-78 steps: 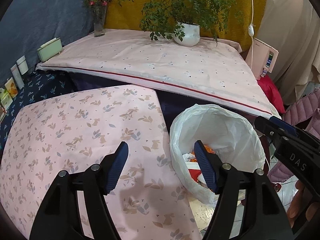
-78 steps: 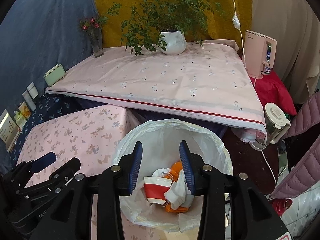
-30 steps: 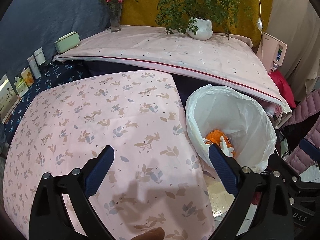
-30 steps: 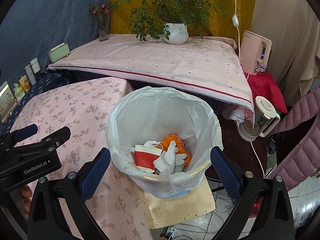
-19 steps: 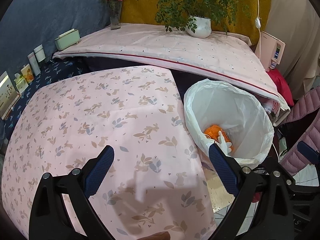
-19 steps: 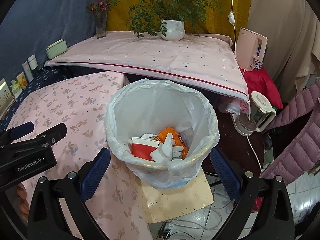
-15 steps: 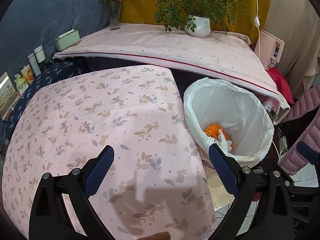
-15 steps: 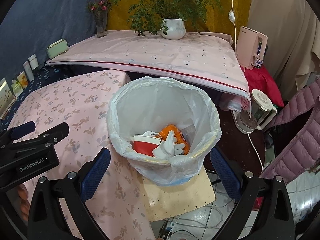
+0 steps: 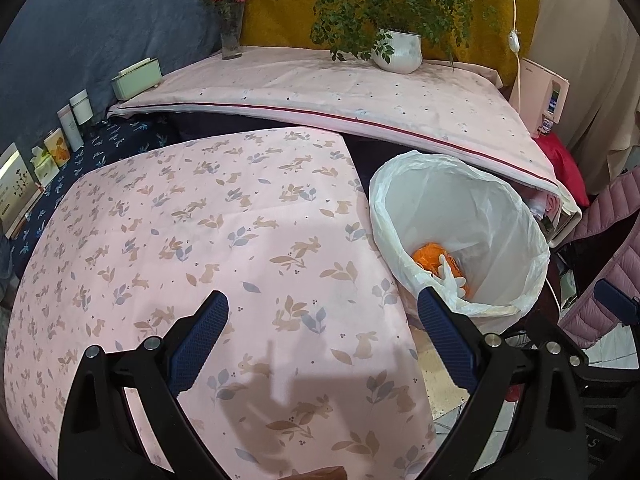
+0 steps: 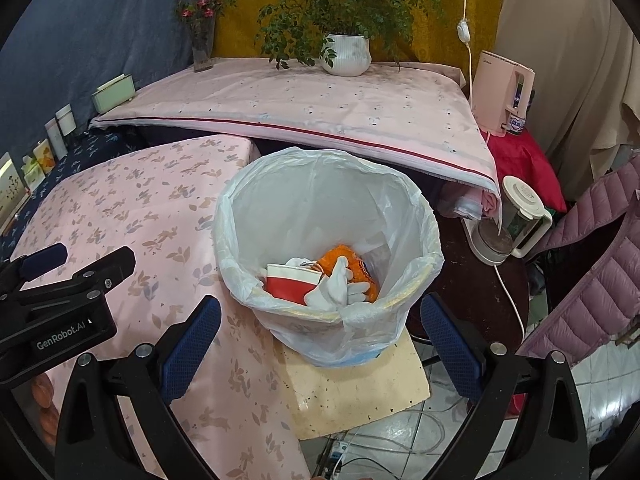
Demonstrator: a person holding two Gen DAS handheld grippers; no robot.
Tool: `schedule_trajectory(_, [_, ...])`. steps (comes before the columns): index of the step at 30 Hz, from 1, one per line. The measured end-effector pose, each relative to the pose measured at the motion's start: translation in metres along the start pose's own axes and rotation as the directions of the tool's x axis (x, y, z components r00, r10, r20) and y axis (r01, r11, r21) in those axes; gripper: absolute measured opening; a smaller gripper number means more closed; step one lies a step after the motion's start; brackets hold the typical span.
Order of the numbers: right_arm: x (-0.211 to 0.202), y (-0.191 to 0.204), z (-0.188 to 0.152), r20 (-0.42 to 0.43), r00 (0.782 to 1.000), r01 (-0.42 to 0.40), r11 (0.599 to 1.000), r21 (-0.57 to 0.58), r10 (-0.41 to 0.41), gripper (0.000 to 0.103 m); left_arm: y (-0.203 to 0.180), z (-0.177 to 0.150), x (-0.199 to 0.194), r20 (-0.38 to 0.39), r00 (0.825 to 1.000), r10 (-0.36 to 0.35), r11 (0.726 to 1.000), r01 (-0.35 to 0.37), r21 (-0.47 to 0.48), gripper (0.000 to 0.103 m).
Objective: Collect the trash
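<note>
Left wrist view: left gripper (image 9: 322, 330) spread wide, jaws empty, hovering over the desk (image 9: 192, 240) with its pink rabbit-print cloth. Just right of the desk edge, a trash bin (image 9: 516, 300) lined with a white bag, standing lower than the desk top. Inside the bin, orange trash (image 9: 430, 254) and a white glove (image 9: 450, 280), partly hidden behind the right fingertip (image 9: 434, 316). Beyond, a second cloth-covered surface carrying a potted plant (image 9: 396, 54), a flower vase (image 9: 230, 36) and a pale green box (image 9: 136, 78). Far right, part of the other gripper's black body, a blue tip showing.

Right wrist view: right gripper (image 10: 320, 320) also spread wide and holding nothing, poised above and in front of the trash bin (image 10: 236, 216). Bin resting on a cream board (image 10: 360, 392) on the tiled floor. Within the bag: a red-and-white paper cup (image 10: 290, 282), the white glove (image 10: 338, 286) and the orange trash (image 10: 344, 258), lying together at the bottom. Left gripper's black body at the left edge, over the rabbit-print desk (image 10: 140, 200). To the right, a small blender (image 10: 508, 220) and a pink appliance (image 10: 502, 92).
</note>
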State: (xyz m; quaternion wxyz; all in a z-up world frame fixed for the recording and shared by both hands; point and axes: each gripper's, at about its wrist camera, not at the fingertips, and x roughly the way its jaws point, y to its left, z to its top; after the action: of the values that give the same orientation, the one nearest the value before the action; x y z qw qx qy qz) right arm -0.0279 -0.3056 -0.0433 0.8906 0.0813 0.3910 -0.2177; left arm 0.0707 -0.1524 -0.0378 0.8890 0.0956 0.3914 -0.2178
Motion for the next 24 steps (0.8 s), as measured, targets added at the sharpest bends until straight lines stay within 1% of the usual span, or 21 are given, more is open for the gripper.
schedule_trajectory(10, [0.0009, -0.0013, -0.0017, -0.003, 1.0, 0.005, 1.0, -0.005, -0.005, 0.096, 0.0044, -0.0027, -0.0016, 0.004, 1.0, 0.009, 1.0, -0.009, -0.024, 0.091])
schedule_trajectory(24, [0.0015, -0.0006, -0.0039, -0.005, 1.0, 0.007, 1.0, -0.008, -0.007, 0.096, 0.0032, -0.0047, -0.0025, 0.001, 1.0, 0.002, 1.0, -0.002, -0.006, 0.091])
